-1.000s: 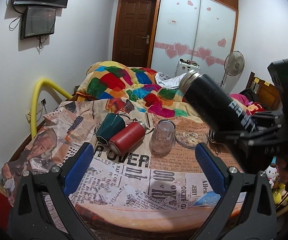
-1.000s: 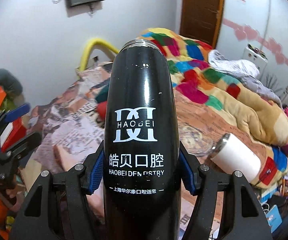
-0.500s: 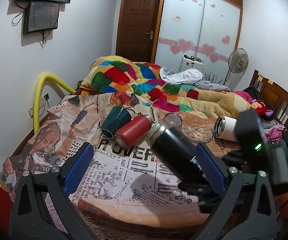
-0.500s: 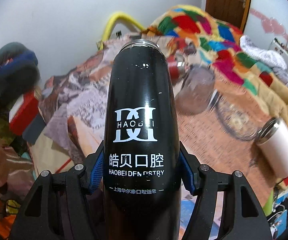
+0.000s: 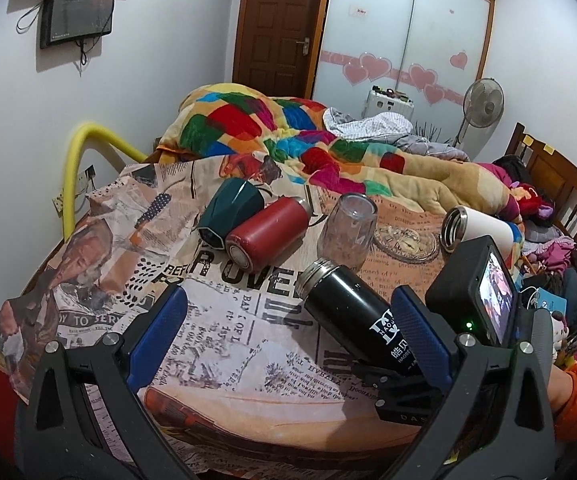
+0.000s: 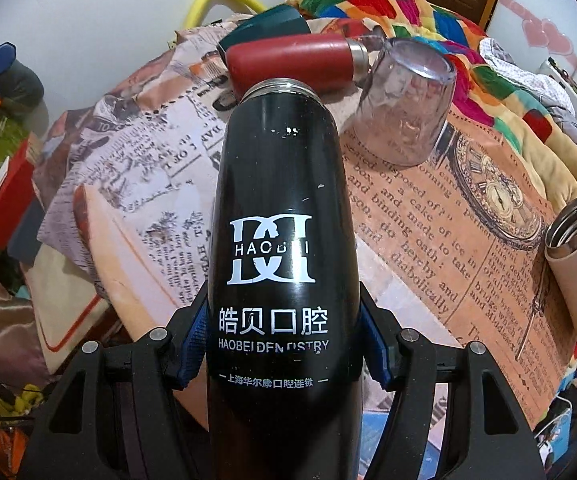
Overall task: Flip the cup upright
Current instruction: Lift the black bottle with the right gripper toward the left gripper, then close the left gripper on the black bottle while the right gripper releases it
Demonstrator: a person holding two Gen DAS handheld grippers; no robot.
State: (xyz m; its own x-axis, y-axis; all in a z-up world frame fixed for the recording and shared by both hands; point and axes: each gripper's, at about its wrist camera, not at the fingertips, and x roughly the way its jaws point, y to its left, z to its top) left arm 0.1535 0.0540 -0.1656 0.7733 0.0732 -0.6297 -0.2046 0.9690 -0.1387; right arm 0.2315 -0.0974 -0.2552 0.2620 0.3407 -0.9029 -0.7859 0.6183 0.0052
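My right gripper (image 6: 284, 352) is shut on a black flask (image 6: 280, 208) with white lettering, held tilted low over the newspaper-print cloth, silver mouth pointing away. The flask also shows in the left wrist view (image 5: 352, 316), right of centre, with the right gripper (image 5: 404, 384) behind it. My left gripper (image 5: 288, 336) is open and empty above the cloth's near edge. A clear glass (image 5: 348, 232) stands upside down beyond the flask; it also shows in the right wrist view (image 6: 404, 112).
A red flask (image 5: 264, 232) and a dark green cup (image 5: 228, 212) lie on their sides at the back left. A white flask (image 5: 476, 228) lies at the right by a glass dish (image 5: 406, 242). A colourful blanket (image 5: 288, 132) is bunched behind.
My right gripper has swung the black flask down from high at the right to low over the cloth near the upside-down glass. The left gripper stayed open.
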